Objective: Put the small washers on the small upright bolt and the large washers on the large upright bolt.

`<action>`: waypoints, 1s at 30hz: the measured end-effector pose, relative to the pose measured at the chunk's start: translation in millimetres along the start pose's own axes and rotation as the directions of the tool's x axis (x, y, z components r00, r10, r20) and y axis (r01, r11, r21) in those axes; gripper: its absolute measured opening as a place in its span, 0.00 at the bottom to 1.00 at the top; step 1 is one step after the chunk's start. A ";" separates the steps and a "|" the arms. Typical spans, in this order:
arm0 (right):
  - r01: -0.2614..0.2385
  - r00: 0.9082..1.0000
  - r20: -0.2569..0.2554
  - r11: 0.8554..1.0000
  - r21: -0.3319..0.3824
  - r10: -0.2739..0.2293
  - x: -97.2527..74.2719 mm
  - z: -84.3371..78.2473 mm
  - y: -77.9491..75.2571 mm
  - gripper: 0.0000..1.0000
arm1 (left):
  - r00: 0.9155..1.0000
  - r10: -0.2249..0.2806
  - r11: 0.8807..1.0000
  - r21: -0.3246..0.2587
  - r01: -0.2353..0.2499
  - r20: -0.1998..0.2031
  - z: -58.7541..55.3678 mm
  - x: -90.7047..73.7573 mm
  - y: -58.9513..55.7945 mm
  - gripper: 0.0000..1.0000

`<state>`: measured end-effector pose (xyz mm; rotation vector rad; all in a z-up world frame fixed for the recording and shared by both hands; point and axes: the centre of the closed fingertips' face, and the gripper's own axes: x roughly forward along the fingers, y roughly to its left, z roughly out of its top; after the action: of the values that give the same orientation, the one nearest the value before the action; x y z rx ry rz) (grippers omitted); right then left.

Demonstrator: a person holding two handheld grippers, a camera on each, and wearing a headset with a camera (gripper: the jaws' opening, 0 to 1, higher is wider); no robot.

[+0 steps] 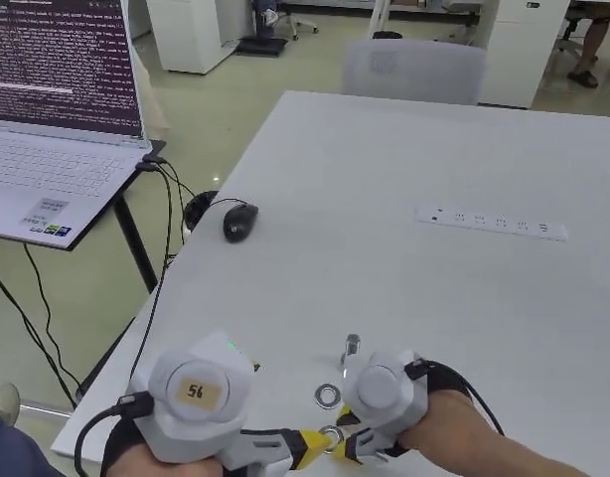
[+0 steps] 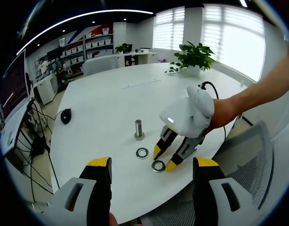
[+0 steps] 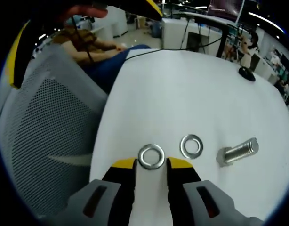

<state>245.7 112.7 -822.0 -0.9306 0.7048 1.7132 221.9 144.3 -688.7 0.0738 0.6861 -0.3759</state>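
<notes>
Yellow-tipped jaws of the right gripper (image 3: 151, 165) are held apart, with a washer (image 3: 151, 157) lying flat on the white table (image 3: 182, 80) between their tips. The left gripper (image 2: 152, 161) is spread wide and empty. Just beside the washer a second washer (image 3: 191, 146) is seen, then an upright bolt (image 3: 236, 151).

white housings (image 1: 380, 388) | black fingers (image 2: 100, 183), yellow tips | black cables (image 1: 96, 432) | label (image 1: 195, 392) 56

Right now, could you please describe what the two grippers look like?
Both have rounded white bodies and dark jaws with yellow tips. The left gripper carries a round label reading 56 and a black cable; the right gripper has a black cable too.
</notes>
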 end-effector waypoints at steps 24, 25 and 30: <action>-0.027 0.999 -0.036 0.996 -0.084 0.024 0.5 -3.2 -1.6 0.24 | 1.000 -0.003 1.000 0.001 0.003 0.002 0.5 1.4 3.6 0.70; -0.038 0.998 -0.045 0.995 -0.094 0.034 0.6 -3.4 -1.7 0.24 | 1.000 -0.005 1.000 0.000 0.005 0.001 -0.4 2.3 3.9 0.70; -0.073 0.995 -0.081 0.987 -0.146 0.062 1.6 -3.2 -1.9 0.26 | 1.000 -0.011 1.000 0.006 0.011 0.001 1.6 3.6 1.8 0.70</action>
<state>248.0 111.4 -825.1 -1.0916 0.6720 1.8176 226.1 144.5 -689.8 0.0753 0.6844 -0.3886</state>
